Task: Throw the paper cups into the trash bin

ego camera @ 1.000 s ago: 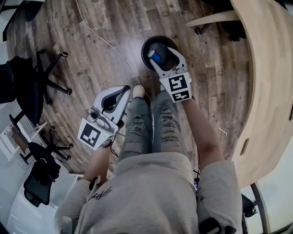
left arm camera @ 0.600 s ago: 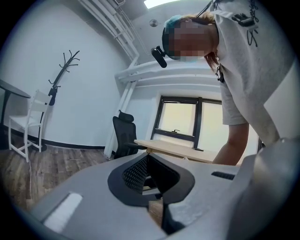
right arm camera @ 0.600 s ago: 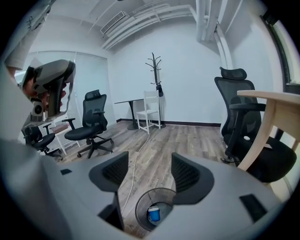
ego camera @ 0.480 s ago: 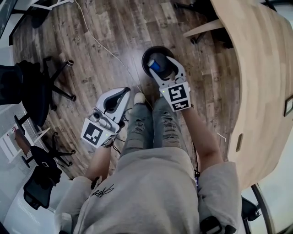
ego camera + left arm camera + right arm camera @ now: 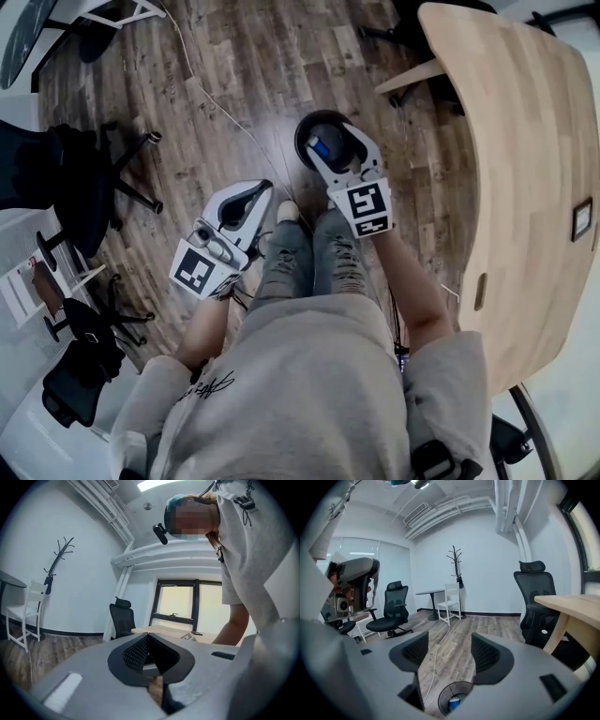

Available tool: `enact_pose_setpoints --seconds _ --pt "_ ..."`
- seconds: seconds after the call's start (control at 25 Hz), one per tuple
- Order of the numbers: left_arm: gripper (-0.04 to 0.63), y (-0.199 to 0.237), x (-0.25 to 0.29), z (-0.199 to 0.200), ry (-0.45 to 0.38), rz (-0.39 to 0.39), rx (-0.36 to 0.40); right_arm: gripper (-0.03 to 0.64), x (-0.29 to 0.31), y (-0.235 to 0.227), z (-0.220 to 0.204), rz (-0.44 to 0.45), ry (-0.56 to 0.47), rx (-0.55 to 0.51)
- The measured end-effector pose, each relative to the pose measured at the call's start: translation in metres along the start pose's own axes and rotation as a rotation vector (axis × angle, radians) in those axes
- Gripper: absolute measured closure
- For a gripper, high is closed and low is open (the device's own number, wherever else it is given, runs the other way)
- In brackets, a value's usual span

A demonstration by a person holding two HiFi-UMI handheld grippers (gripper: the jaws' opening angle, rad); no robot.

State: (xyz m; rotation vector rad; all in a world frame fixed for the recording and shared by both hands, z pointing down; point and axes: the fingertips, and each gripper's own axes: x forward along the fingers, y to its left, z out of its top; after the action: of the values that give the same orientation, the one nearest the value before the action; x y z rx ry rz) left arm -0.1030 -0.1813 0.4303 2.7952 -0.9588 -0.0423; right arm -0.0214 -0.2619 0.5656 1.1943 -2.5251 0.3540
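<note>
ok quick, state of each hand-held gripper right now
Left hand-held gripper: closed, empty.
Right hand-held gripper: open, empty, above the round black trash bin.

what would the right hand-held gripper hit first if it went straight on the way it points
Probably the wood floor just past the trash bin, near the white cable; depth is unclear.

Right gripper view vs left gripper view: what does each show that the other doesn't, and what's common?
Right gripper view only: the trash bin on the floor with a blue cup inside it, seen past the right gripper, whose jaws stand apart and empty. It also shows a cable along the floor.
Left gripper view only: the left gripper, jaws closed together on nothing, and a white overhead beam.
Both: the coat rack, the white chair, the wooden table and the wood floor.
</note>
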Motion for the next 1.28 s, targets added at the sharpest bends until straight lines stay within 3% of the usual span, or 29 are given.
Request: enact_pose_setpoints --seconds 1.28 --pt "0.591 -0.021 -0.009 0.106 -0.078 -0.015 0.129 0.327 -0.07 0.038 0.177 0.087 -0.251 -0.097"
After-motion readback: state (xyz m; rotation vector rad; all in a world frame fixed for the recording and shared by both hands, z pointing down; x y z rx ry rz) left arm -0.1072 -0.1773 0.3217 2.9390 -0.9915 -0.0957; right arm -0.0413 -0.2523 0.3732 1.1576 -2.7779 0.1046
